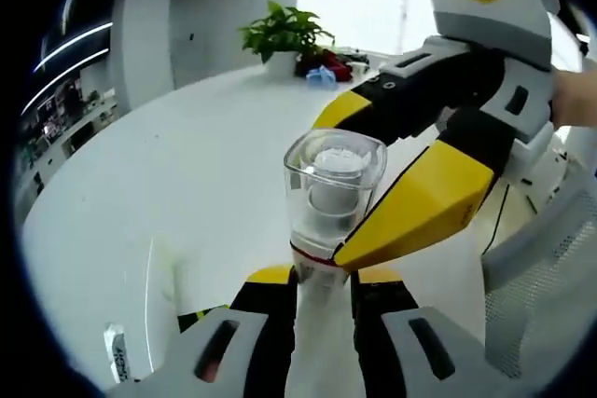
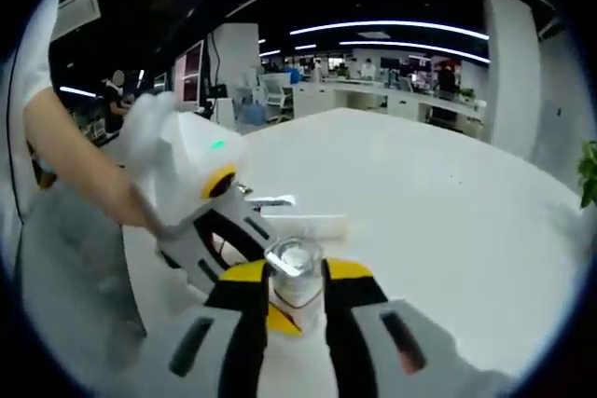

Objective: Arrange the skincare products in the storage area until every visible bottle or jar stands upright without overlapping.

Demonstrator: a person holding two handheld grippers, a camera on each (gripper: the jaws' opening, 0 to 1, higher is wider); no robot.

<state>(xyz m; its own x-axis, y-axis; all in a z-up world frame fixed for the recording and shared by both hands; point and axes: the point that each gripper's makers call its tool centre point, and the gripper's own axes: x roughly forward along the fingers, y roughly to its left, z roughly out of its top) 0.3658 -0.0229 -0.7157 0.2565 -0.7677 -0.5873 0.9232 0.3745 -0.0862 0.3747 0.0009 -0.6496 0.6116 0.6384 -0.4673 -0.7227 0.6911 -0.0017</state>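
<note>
Frame centre: left claw (image 1: 322, 279) and right claw (image 2: 297, 303) both apparently clamped on clear-capped bottle (image 1: 331, 191) above white surface (image 1: 177, 184).

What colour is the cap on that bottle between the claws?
Clear, see-through cap, white inside; best in the left gripper view.

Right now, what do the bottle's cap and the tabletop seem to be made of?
Bottle cap: clear glossy plastic or possibly acrylic; a white inner part shows through its thick walls. Tabletop: smooth white, laminate-like surface with a soft sheen; exact material uncertain.
</note>
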